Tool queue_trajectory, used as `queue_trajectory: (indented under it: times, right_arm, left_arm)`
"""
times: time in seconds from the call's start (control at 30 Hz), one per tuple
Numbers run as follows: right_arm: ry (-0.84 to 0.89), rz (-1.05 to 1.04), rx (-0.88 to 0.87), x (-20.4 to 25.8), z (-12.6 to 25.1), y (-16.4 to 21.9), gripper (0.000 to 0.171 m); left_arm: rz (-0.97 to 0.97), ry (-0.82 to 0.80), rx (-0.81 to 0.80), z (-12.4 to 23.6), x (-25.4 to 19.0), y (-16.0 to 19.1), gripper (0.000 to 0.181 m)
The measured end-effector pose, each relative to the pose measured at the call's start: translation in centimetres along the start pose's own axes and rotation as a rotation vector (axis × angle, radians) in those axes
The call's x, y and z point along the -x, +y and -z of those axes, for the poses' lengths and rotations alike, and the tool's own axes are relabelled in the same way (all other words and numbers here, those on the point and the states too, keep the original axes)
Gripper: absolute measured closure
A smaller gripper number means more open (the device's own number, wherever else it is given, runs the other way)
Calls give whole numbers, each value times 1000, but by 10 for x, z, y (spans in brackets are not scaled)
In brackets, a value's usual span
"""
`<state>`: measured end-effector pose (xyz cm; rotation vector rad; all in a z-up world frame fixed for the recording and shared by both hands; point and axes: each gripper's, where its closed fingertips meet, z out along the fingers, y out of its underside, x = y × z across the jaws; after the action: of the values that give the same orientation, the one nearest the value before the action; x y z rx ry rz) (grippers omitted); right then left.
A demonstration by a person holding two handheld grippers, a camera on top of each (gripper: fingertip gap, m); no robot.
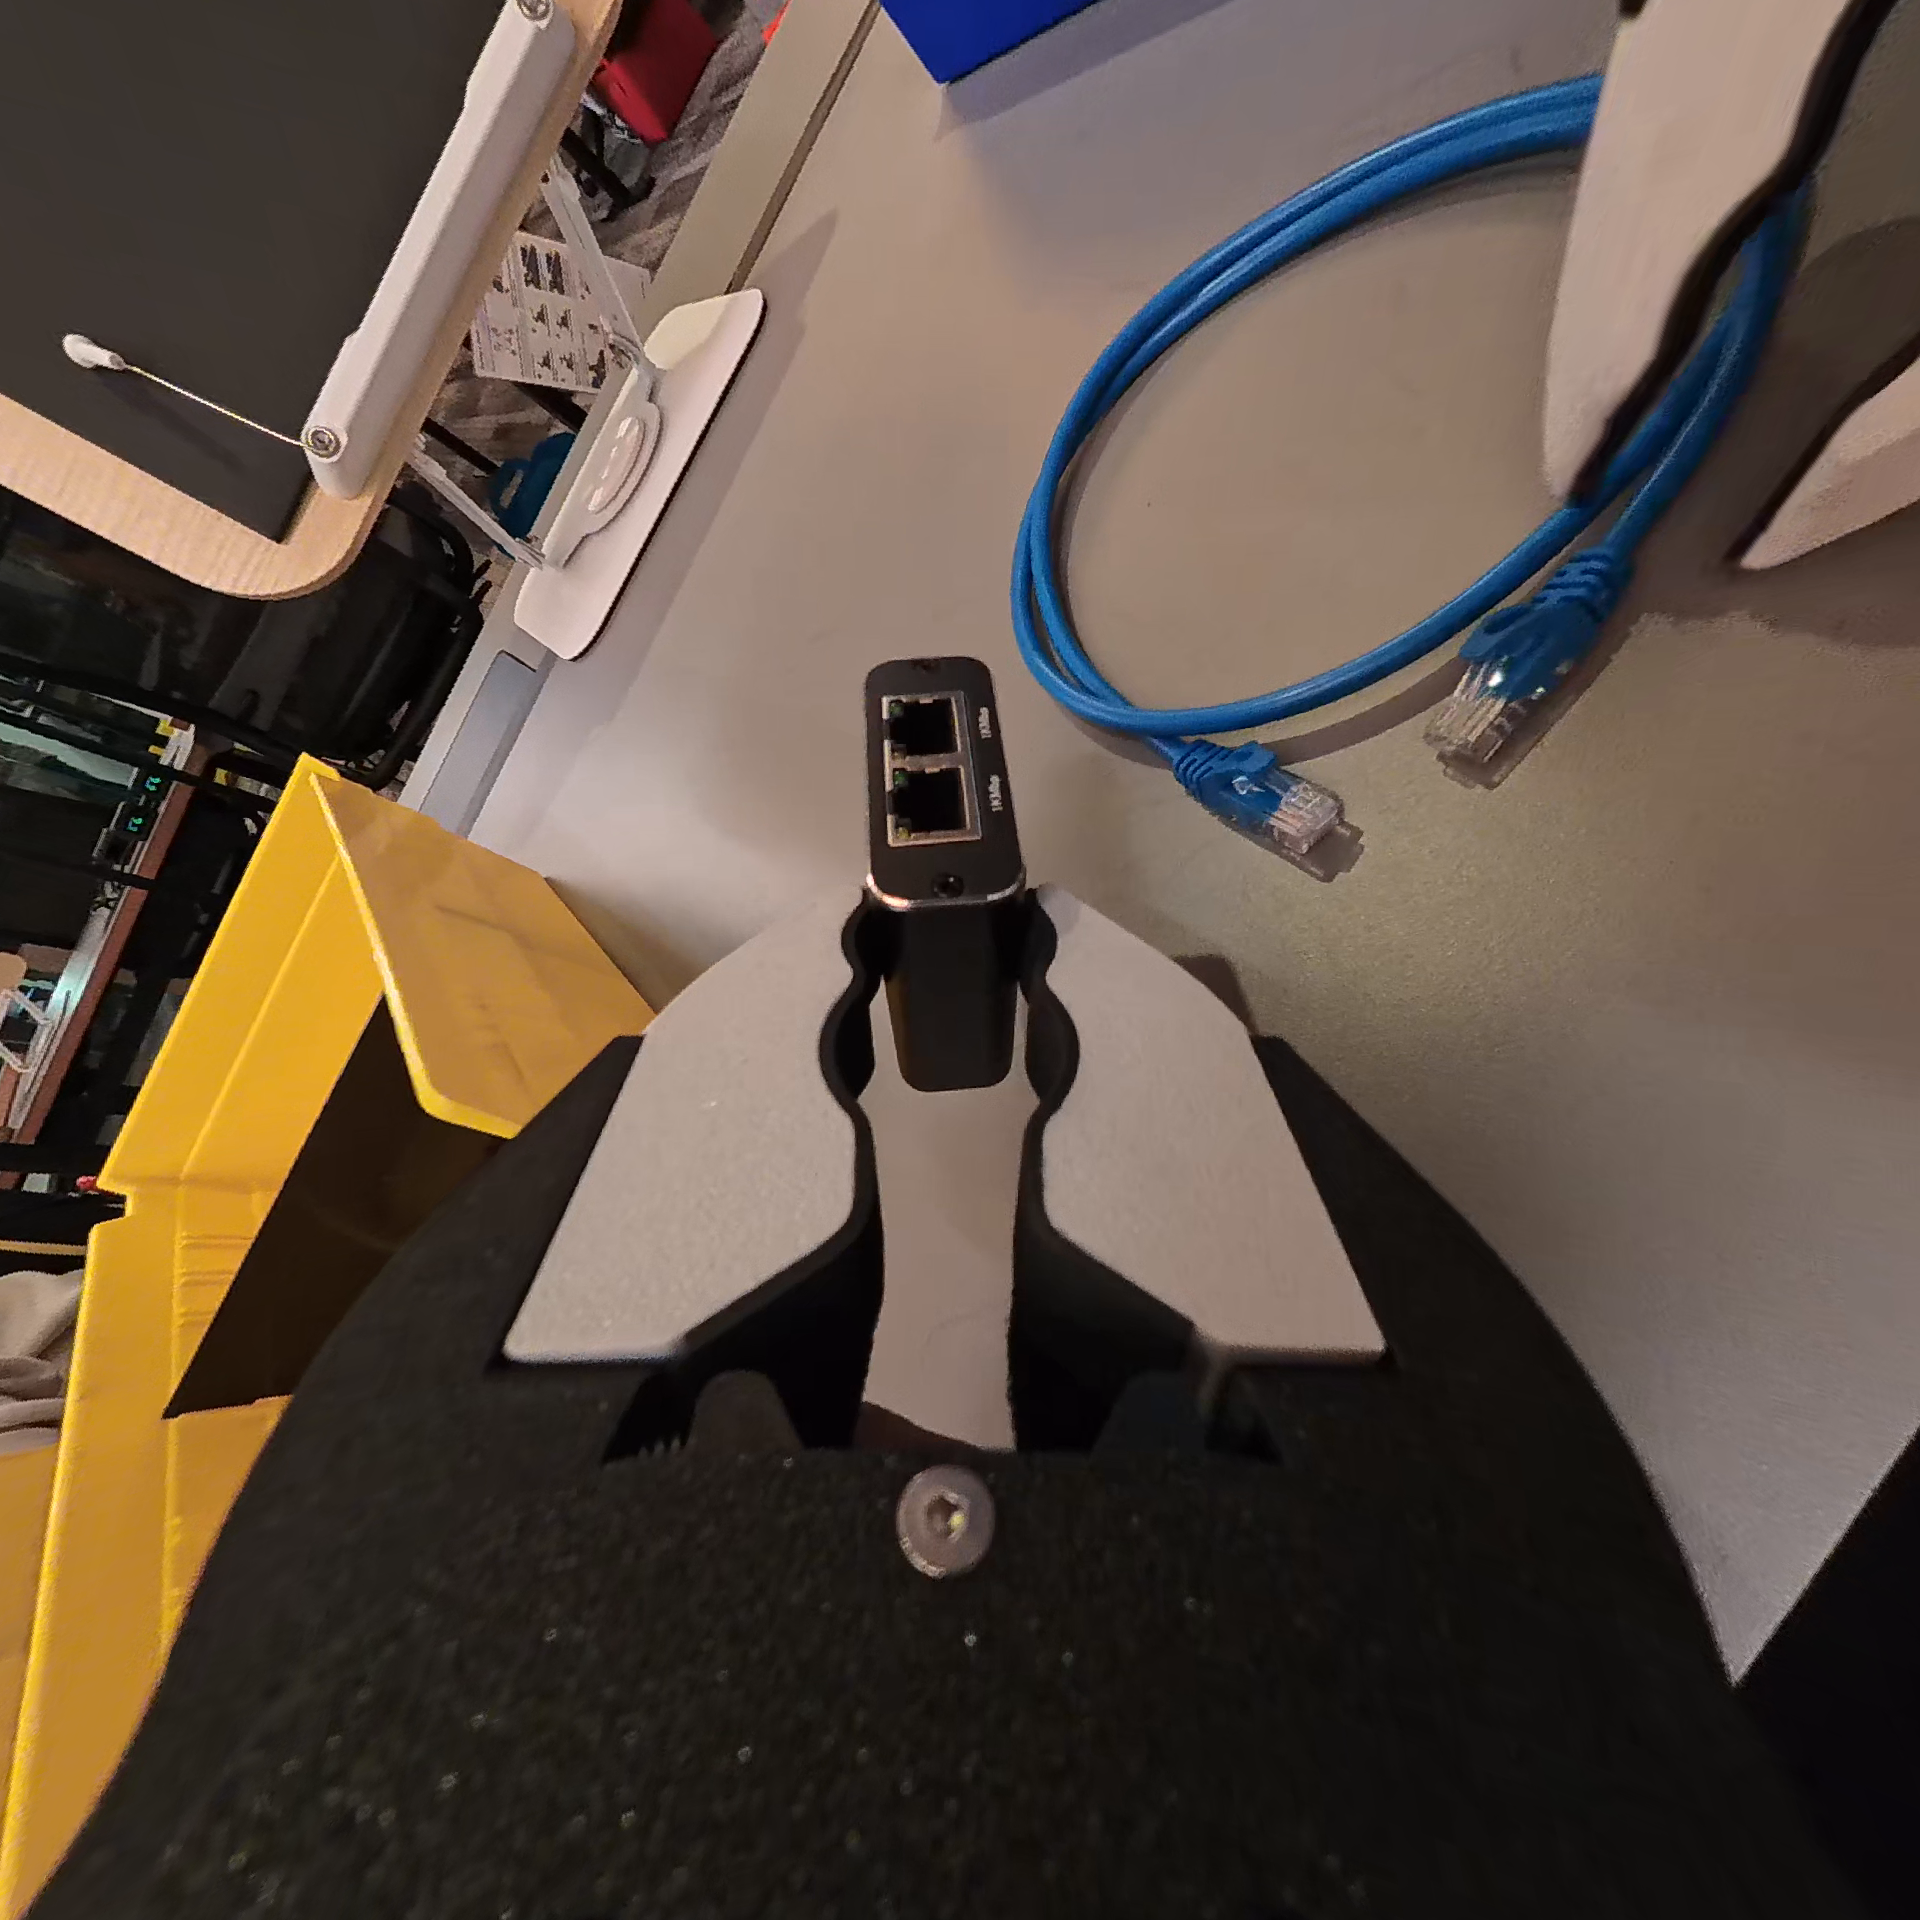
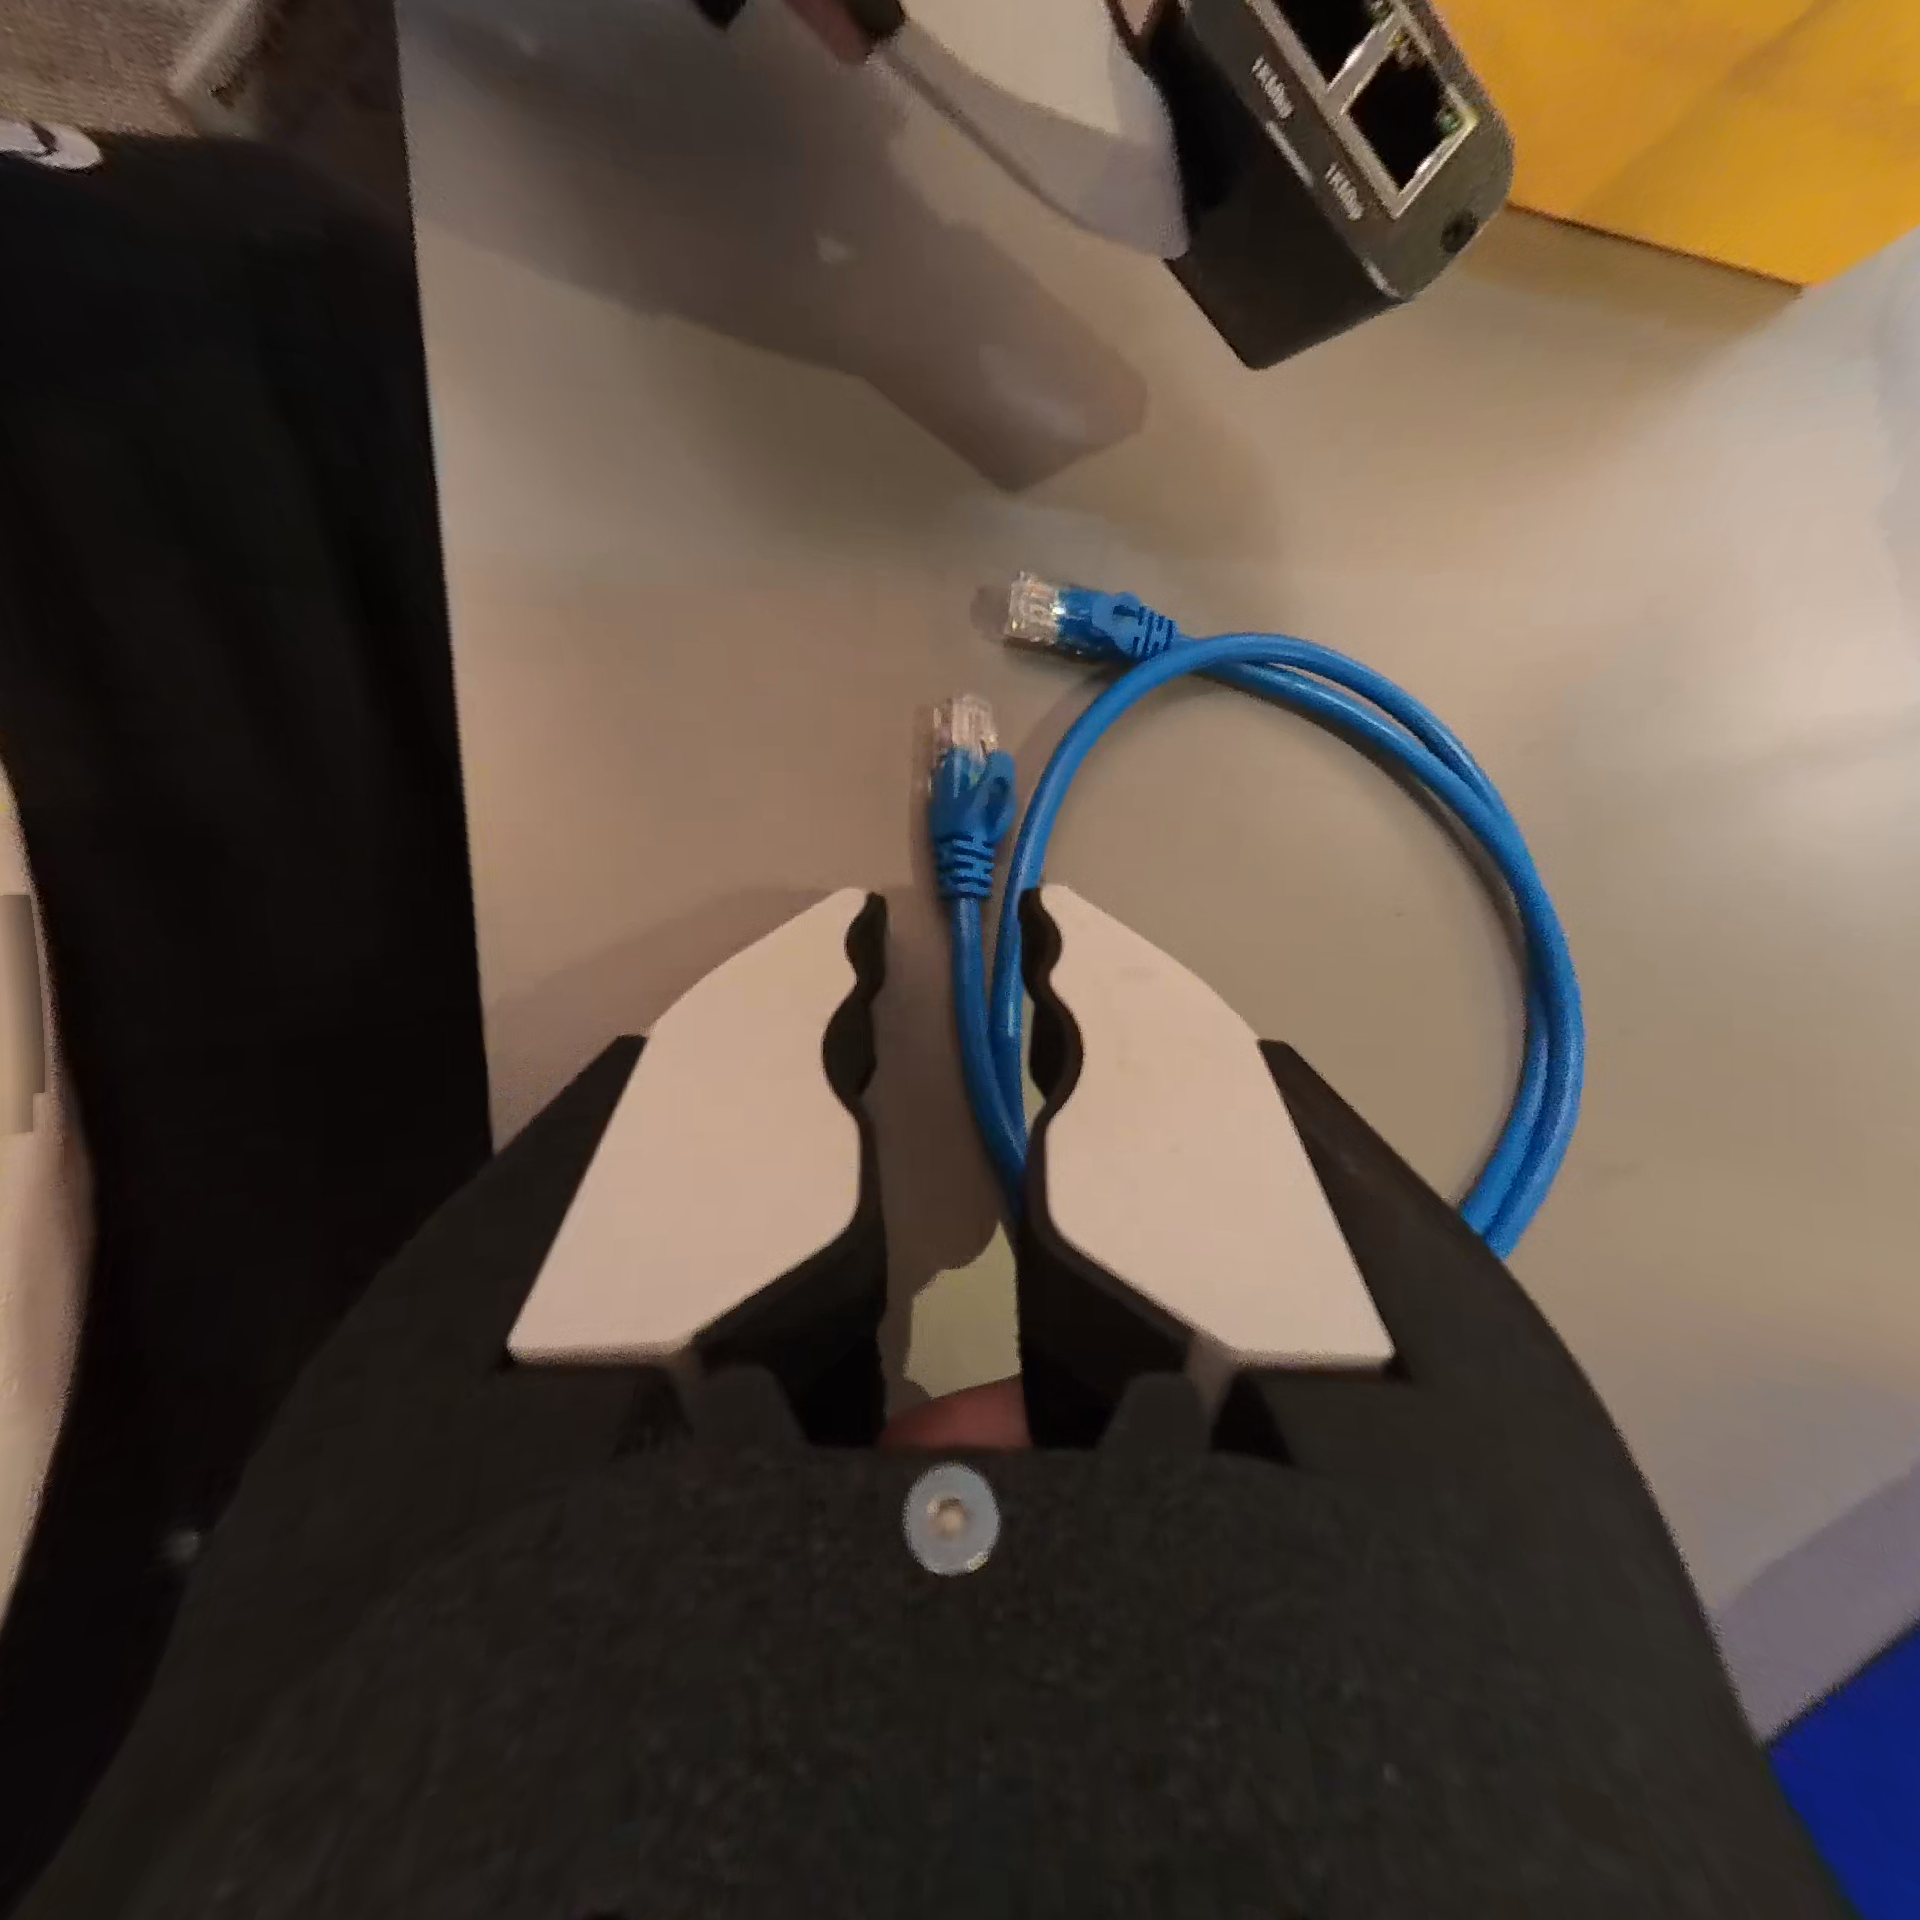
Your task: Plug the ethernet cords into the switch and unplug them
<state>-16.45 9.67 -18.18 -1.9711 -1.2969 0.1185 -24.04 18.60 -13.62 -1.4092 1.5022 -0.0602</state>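
Note:
My left gripper (image 1: pixel 943 904) is shut on a small black switch (image 1: pixel 935 769) and holds it above the table with two empty ports facing up. A blue ethernet cord (image 1: pixel 1143 416) lies coiled on the table to its right, with both plugs (image 1: pixel 1268 805) (image 1: pixel 1496 696) loose. My right gripper (image 2: pixel 954 904) is open. Its fingers straddle the cord (image 2: pixel 1455 790) just behind the nearer plug (image 2: pixel 961 748). The other plug (image 2: pixel 1049 613) lies just beyond. The switch (image 2: pixel 1330 208) also shows at the top right of the right wrist view.
A yellow bin (image 1: pixel 312 1039) stands by the table's left side. A white stand base (image 1: pixel 644 468) sits at the table's far left edge, and a blue box (image 1: pixel 987 31) at the back. A person's dark clothing (image 2: pixel 208 727) fills the left of the right wrist view. Tip to tip, the grippers are about 12 centimeters apart.

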Motion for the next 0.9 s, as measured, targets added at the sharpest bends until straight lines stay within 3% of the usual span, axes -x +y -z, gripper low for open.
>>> queue_trajectory:
  times: [0.13,0.33,0.77,0.9]
  right_arm:
    - [-66,-12,19,6,-1,5,158]
    - [-47,-43,22,3,6,6,155]
    - [116,141,57,-3,9,25,166]
    - [24,-67,45,-3,4,21,167]
  left_arm:
    - [2,-6,1,1,2,1,156]
    - [4,1,11,0,1,4,156]
    - [-9,22,18,-3,-4,6,157]
    - [-15,30,14,-3,-7,4,157]
